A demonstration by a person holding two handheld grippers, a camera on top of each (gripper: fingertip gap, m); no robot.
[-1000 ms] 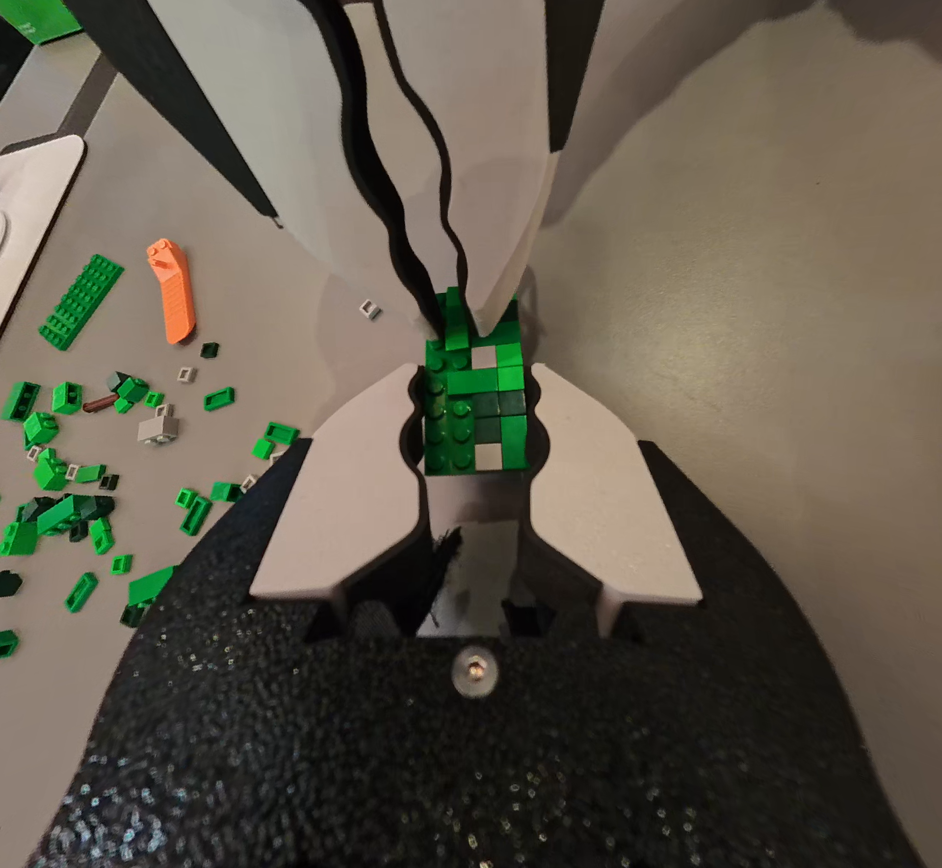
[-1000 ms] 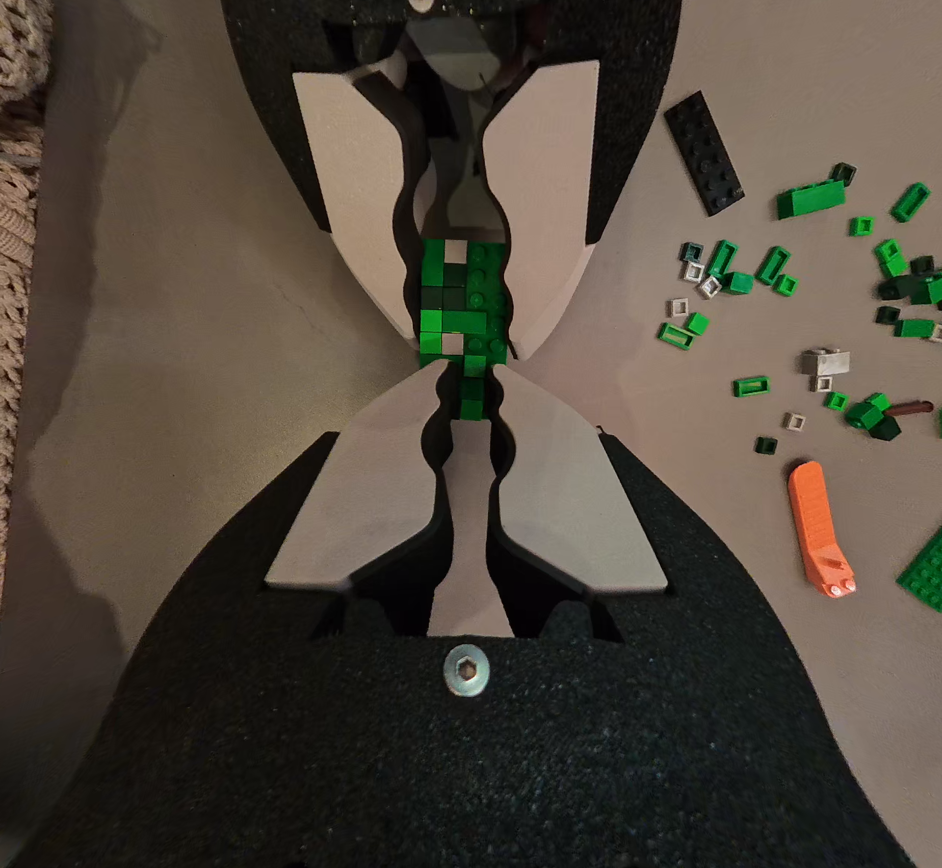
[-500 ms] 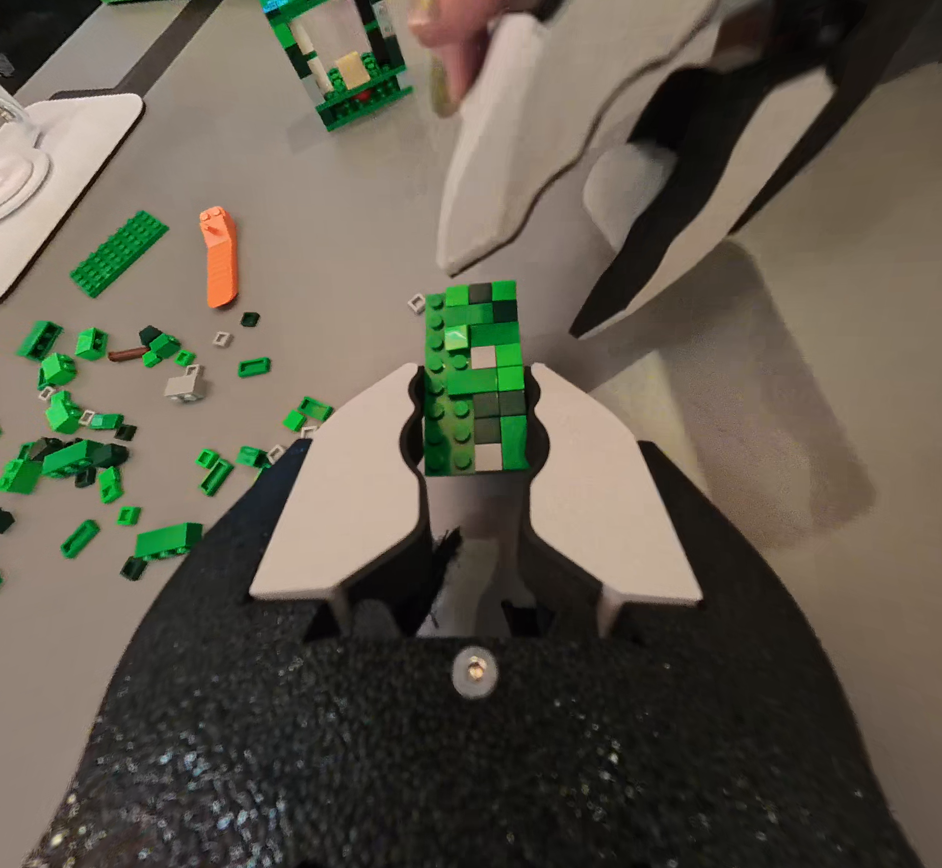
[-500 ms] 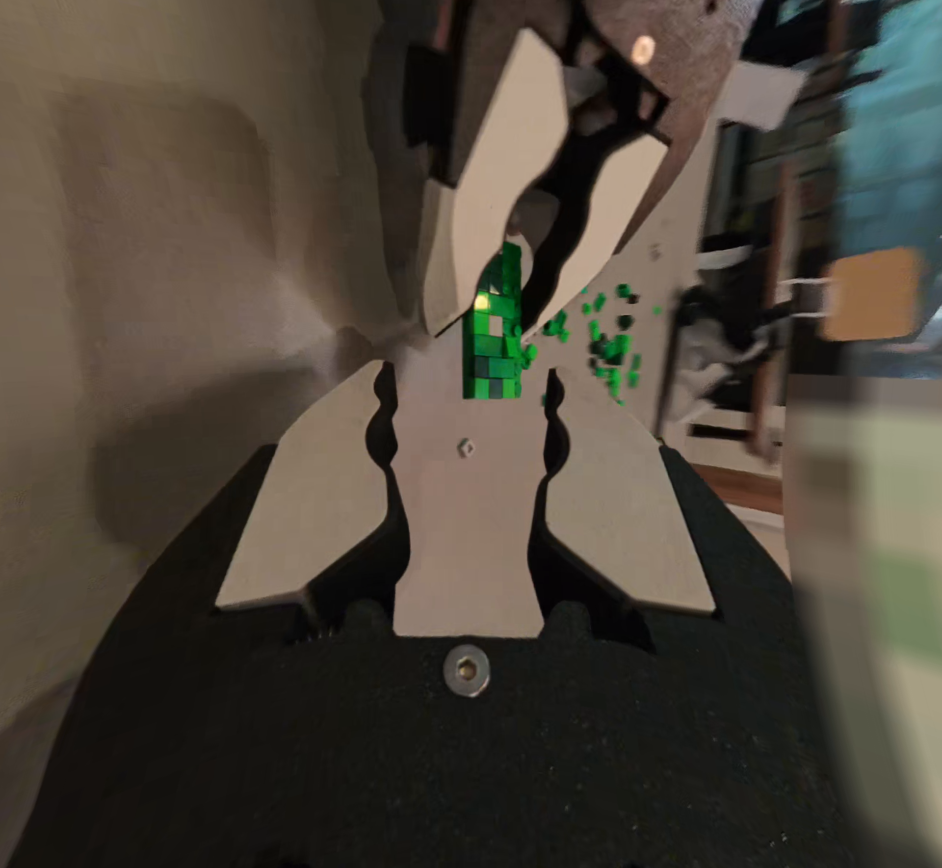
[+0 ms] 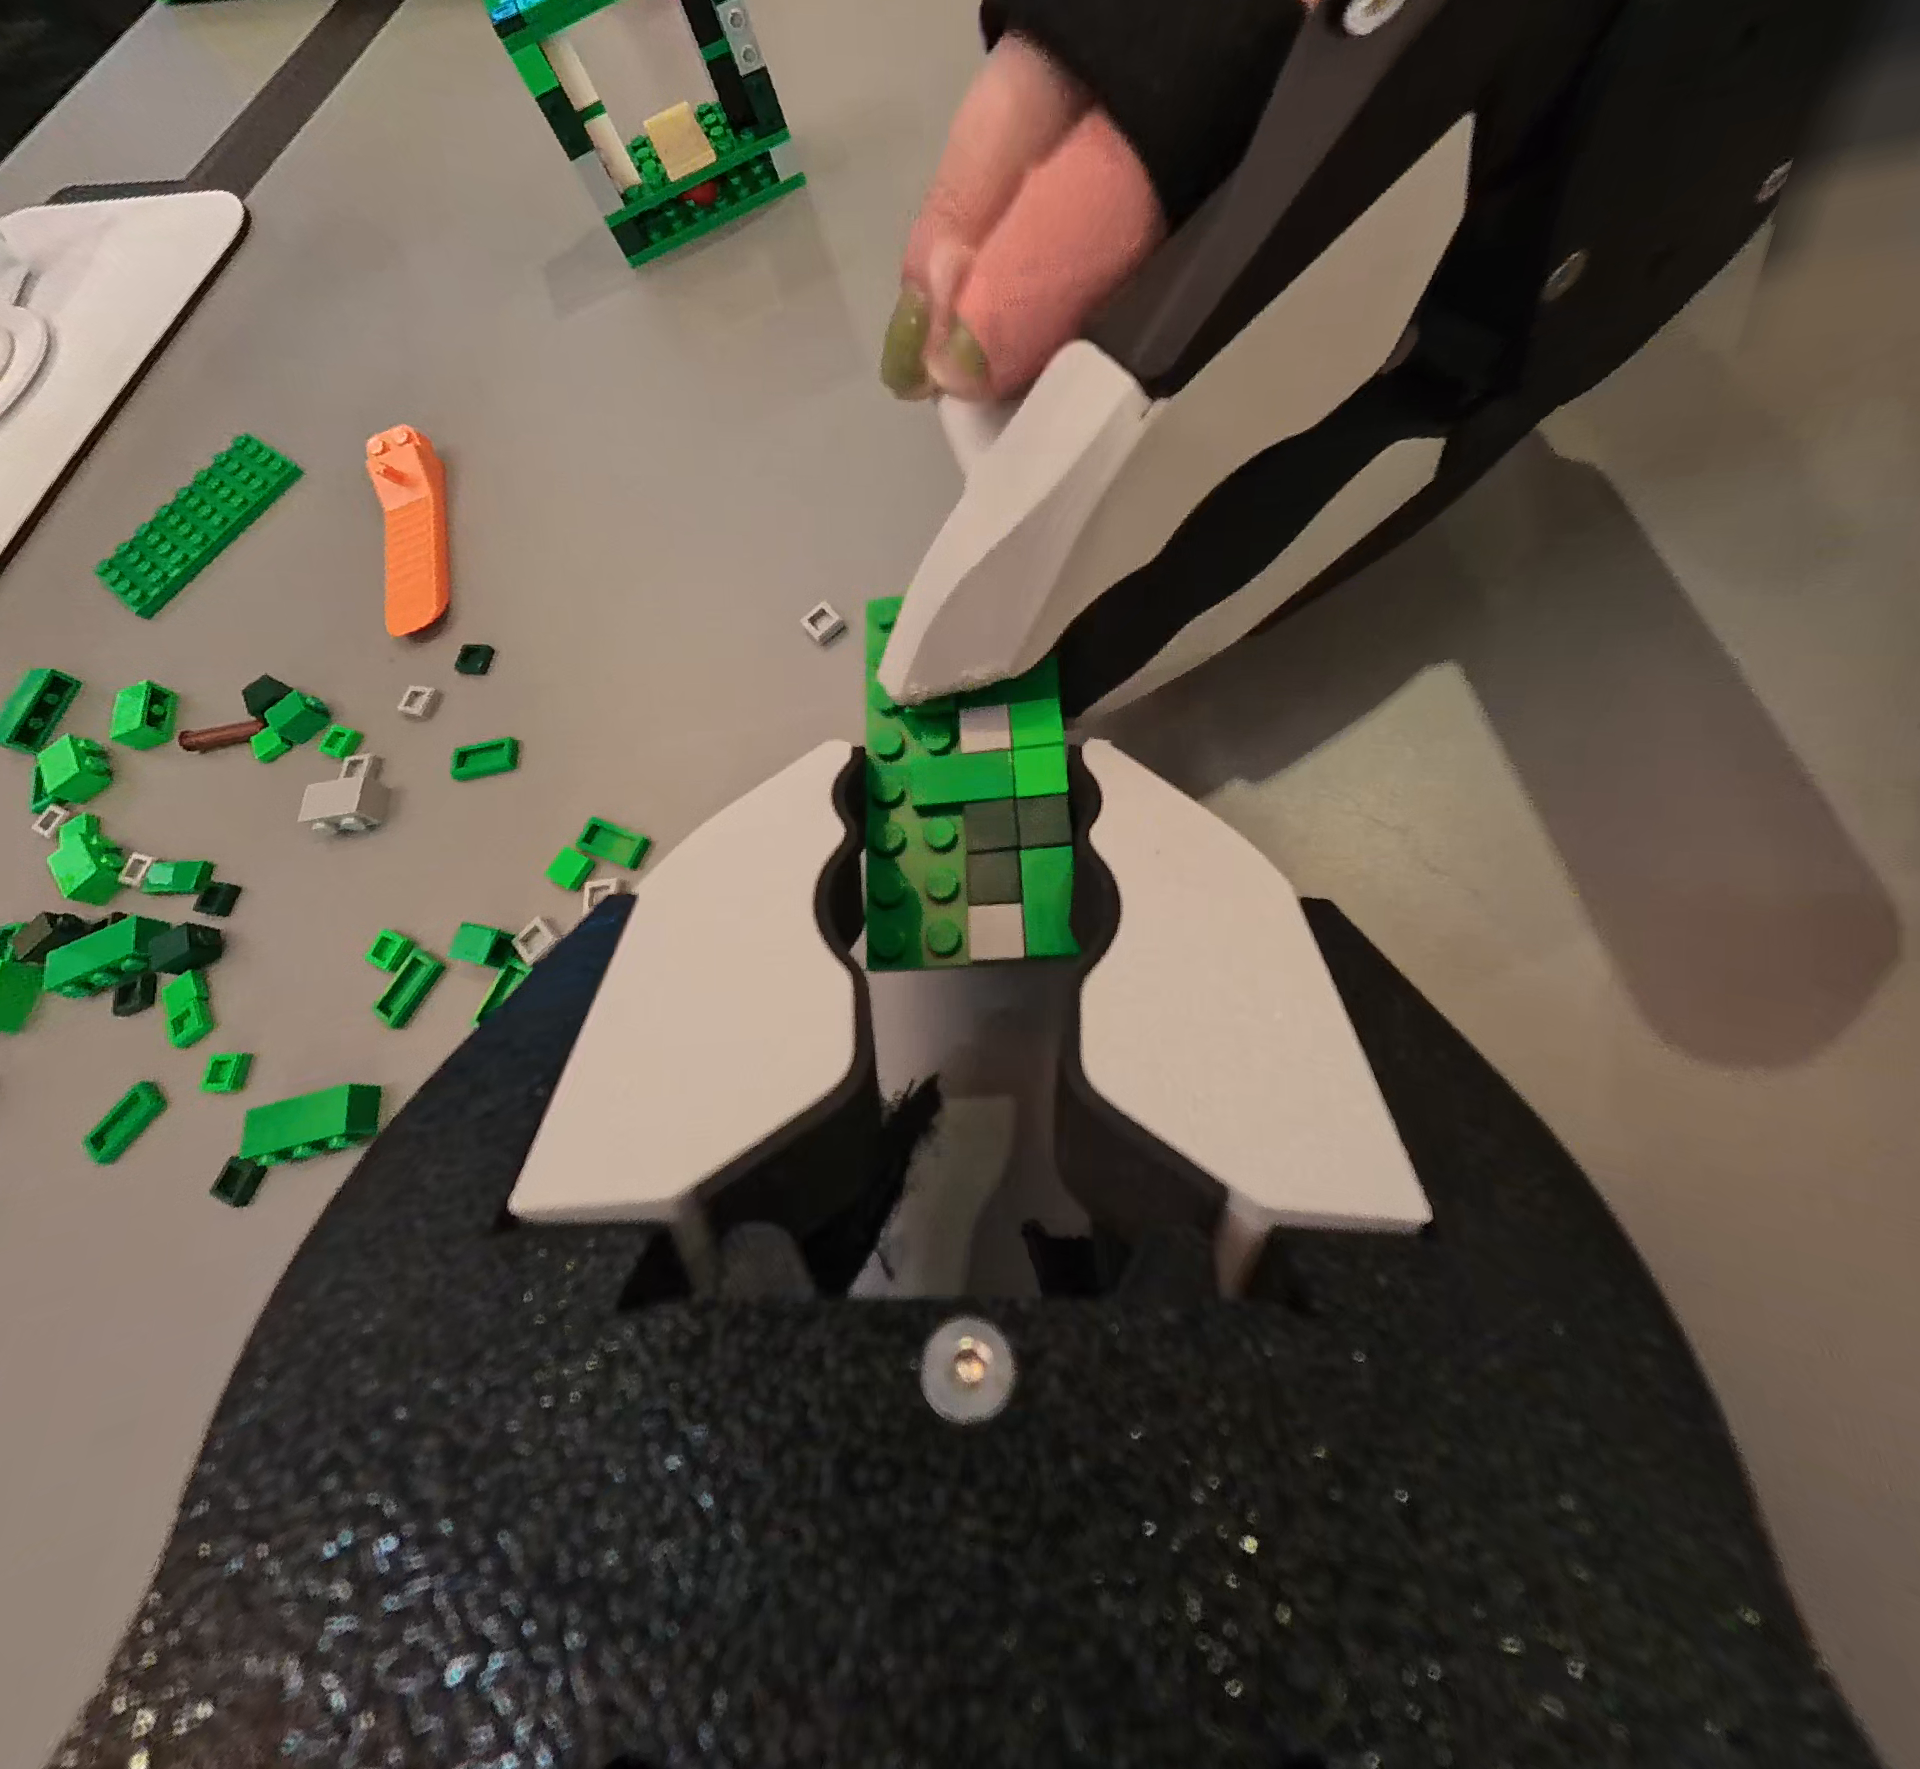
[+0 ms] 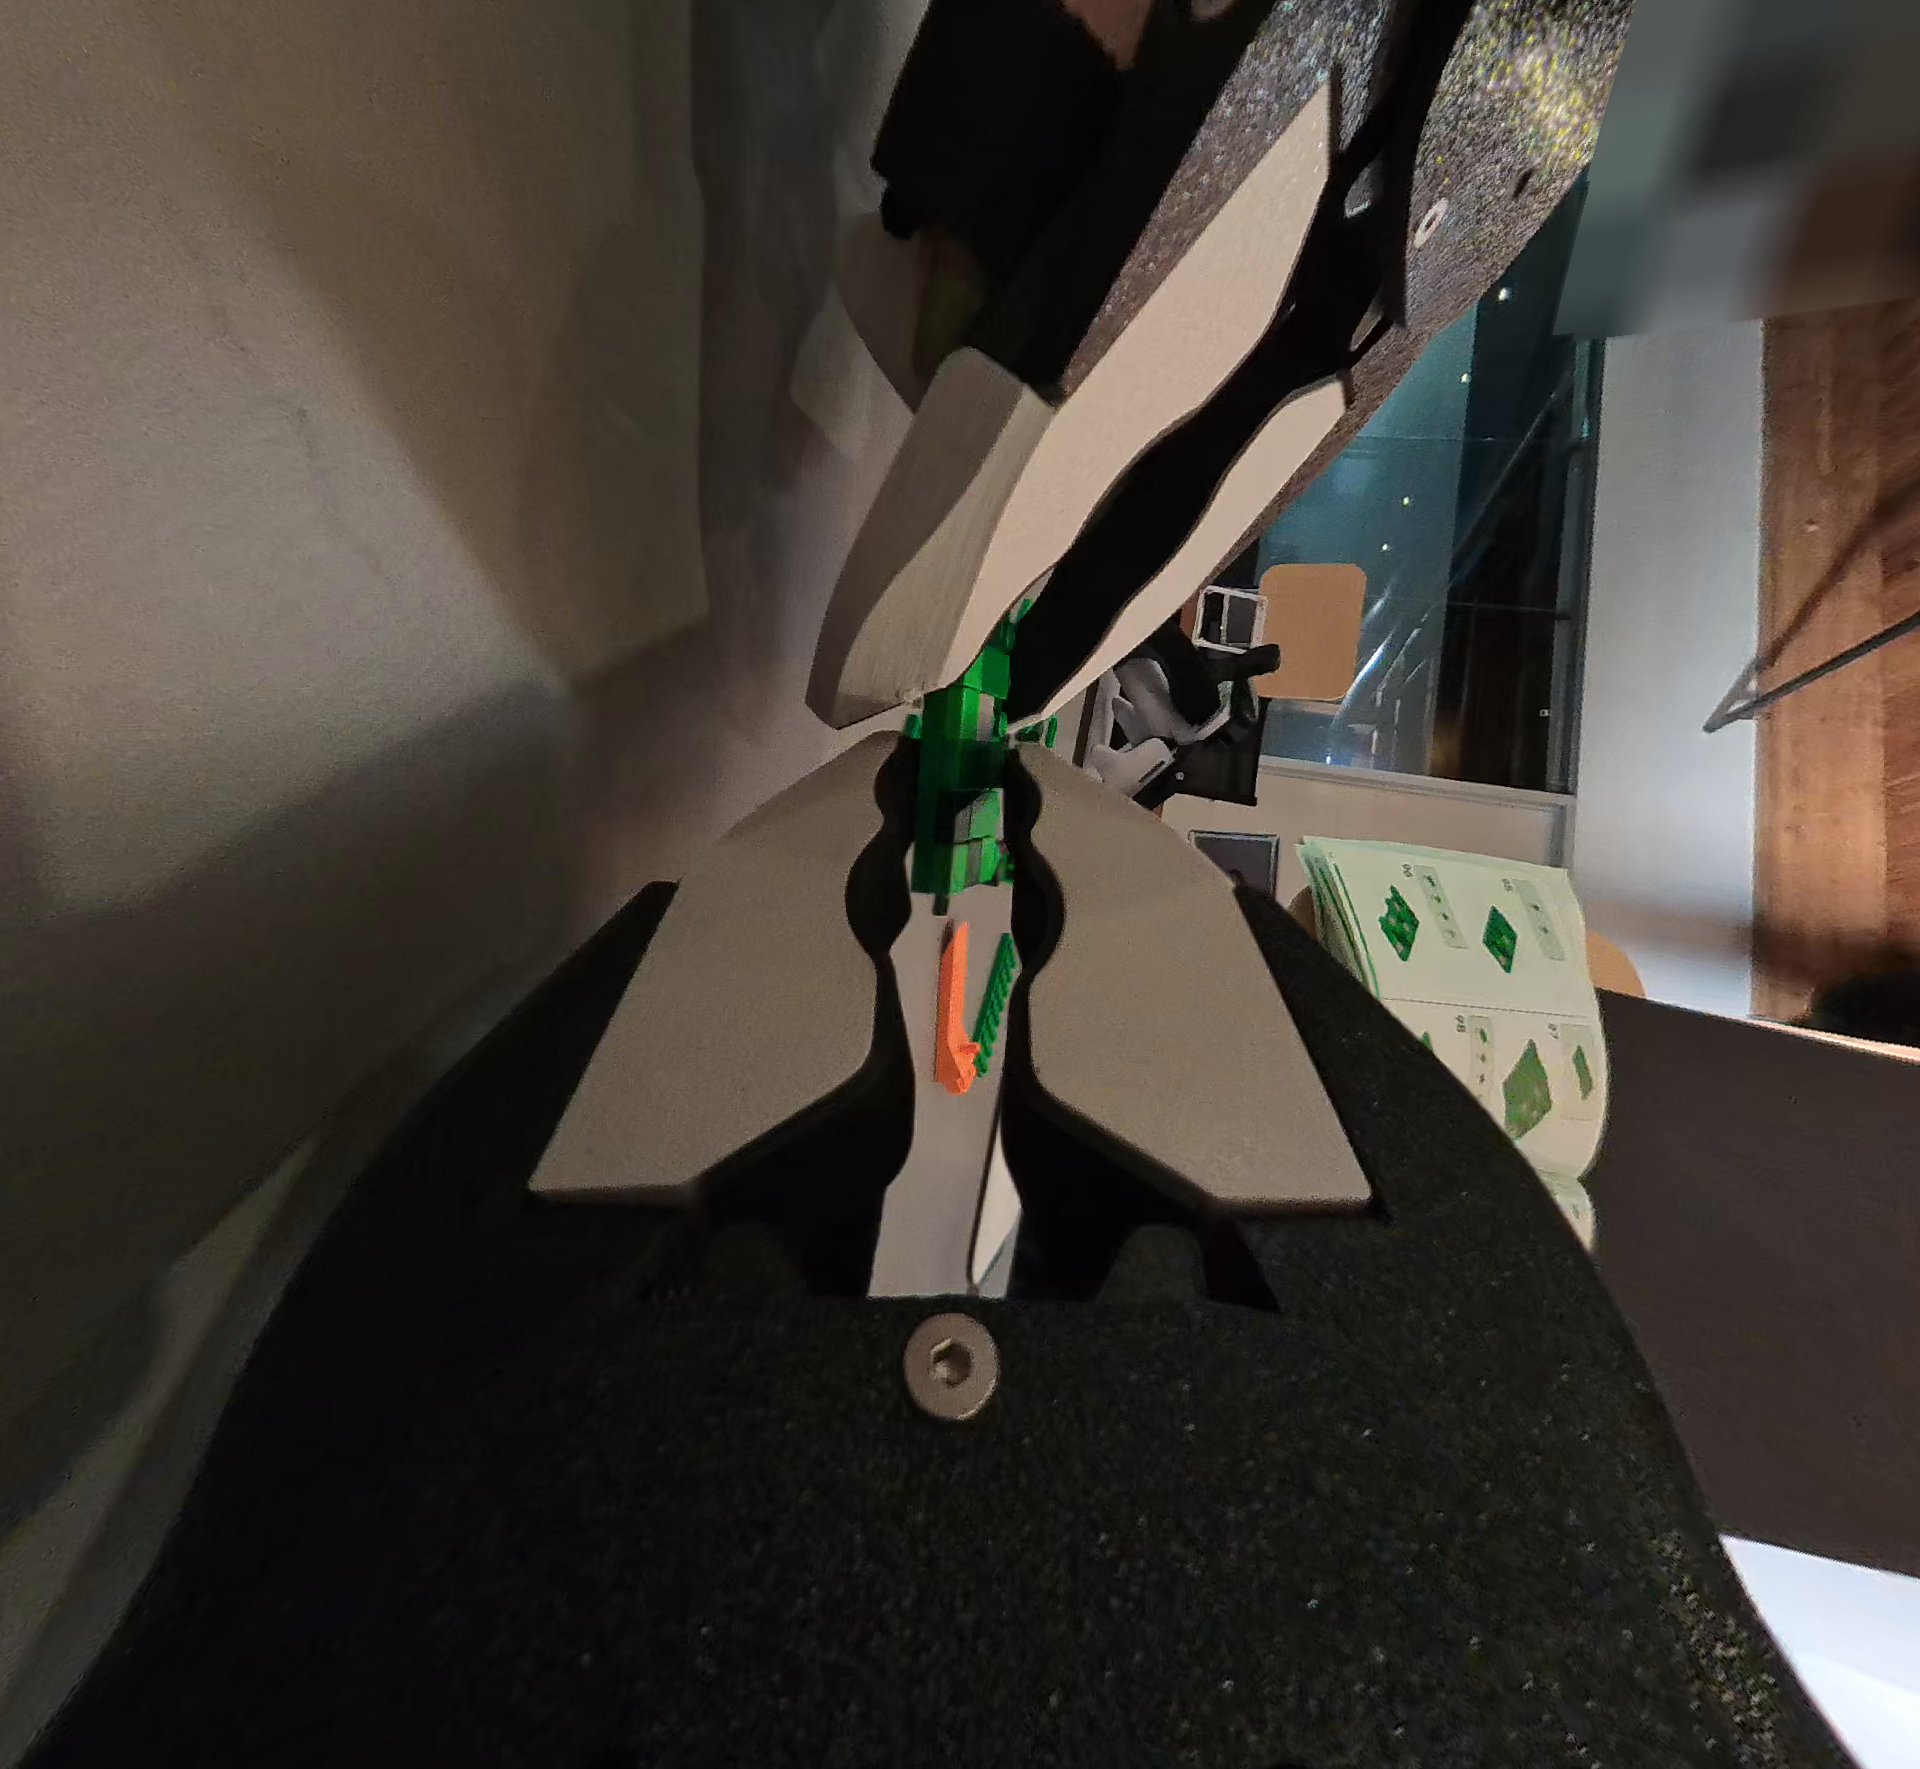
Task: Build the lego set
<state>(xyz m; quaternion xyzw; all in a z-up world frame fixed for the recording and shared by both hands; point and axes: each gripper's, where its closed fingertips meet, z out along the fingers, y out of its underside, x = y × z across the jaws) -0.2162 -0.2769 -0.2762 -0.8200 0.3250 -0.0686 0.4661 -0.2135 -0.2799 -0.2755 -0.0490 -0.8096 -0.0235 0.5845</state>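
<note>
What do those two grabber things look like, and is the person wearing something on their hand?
Both the left gripper and right gripper have speckled black bodies, pale grey fingers with wavy black inner edges, and silver screws. The hand wears a black band across its fingers.

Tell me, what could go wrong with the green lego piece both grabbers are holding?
1. The left gripper clamps the green panel at its sides while the right gripper seems to pinch its far end. Any twist between them could pop tiles off or split it.
2. A fallen tile might vanish among the loose pieces on the table.
</note>
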